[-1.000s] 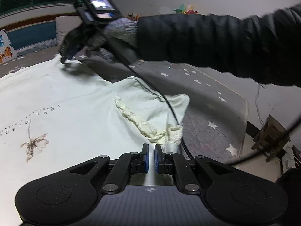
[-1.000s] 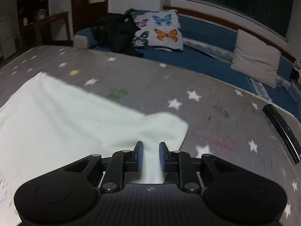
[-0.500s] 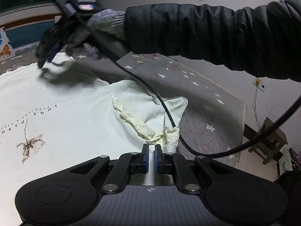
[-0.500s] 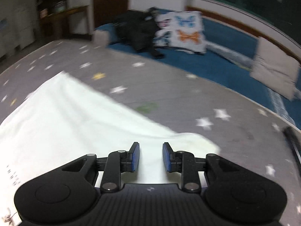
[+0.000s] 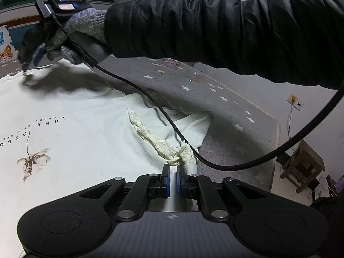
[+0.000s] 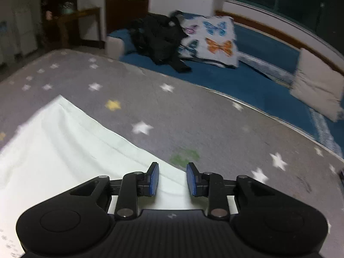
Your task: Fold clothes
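Note:
A white T-shirt (image 5: 75,129) with a small print lies spread on a grey star-patterned mat (image 5: 215,107). Its ribbed cream collar (image 5: 154,137) runs up to my left gripper (image 5: 172,179), which is shut on the shirt's fabric beside the collar. At the shirt's far edge hovers my right gripper (image 5: 30,58), held by a gloved hand. In the right wrist view the right gripper (image 6: 172,179) has its jaws apart, with the edge of the shirt (image 6: 64,150) lying loose under them and nothing pressed between the pads.
A black sleeve (image 5: 215,32) and a black cable (image 5: 236,167) cross above the shirt. Beyond the mat (image 6: 193,118) is a blue bench with a butterfly pillow (image 6: 215,40), a black bag (image 6: 159,40) and a beige cushion (image 6: 318,86). A wooden stool (image 5: 303,167) stands off the mat's right edge.
My right gripper has slid sideways along the shirt's far edge, away from the sleeve tip, and its jaws have widened. The left gripper has kept still, shut on the fabric.

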`<state>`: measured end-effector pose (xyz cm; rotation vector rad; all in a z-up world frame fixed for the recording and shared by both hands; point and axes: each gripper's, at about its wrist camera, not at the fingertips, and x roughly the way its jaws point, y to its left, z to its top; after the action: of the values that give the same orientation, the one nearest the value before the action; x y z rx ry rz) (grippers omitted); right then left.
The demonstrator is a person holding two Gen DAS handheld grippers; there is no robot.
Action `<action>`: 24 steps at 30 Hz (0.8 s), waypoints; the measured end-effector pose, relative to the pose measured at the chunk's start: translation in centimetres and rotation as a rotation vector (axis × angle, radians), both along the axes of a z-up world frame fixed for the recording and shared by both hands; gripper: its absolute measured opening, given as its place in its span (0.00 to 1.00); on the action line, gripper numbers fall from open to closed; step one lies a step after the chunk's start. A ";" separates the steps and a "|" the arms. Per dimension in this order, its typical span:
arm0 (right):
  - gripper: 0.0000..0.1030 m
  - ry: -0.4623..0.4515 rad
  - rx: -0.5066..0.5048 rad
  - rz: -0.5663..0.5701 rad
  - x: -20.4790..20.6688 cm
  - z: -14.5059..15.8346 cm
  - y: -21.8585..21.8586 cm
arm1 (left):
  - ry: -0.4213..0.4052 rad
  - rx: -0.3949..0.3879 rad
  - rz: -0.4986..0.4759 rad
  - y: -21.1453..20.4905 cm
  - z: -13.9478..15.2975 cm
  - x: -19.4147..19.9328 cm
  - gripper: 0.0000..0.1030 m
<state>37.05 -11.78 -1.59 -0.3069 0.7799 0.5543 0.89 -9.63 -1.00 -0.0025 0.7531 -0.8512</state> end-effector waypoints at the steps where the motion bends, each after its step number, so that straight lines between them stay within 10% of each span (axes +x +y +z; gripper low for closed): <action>1: 0.28 -0.001 0.004 0.029 -0.1 0.1 0.5 | 0.002 -0.002 -0.001 0.0 0.0 0.0 0.07; 10: 0.32 -0.009 -0.033 0.143 0.3 -0.9 4.9 | 0.011 -0.016 0.001 0.0 -0.1 0.2 0.07; 17: 0.03 -0.034 -0.038 0.167 0.3 -1.4 6.9 | 0.026 -0.037 0.005 0.2 -0.3 0.4 0.07; 24: 0.02 -0.052 -0.040 0.118 1.4 -1.6 7.5 | 0.033 -0.047 0.008 0.4 -0.3 0.3 0.07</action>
<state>38.47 -4.32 -3.18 -0.4049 0.7261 0.6392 1.23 -9.22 -1.28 -0.0616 0.7637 -0.8625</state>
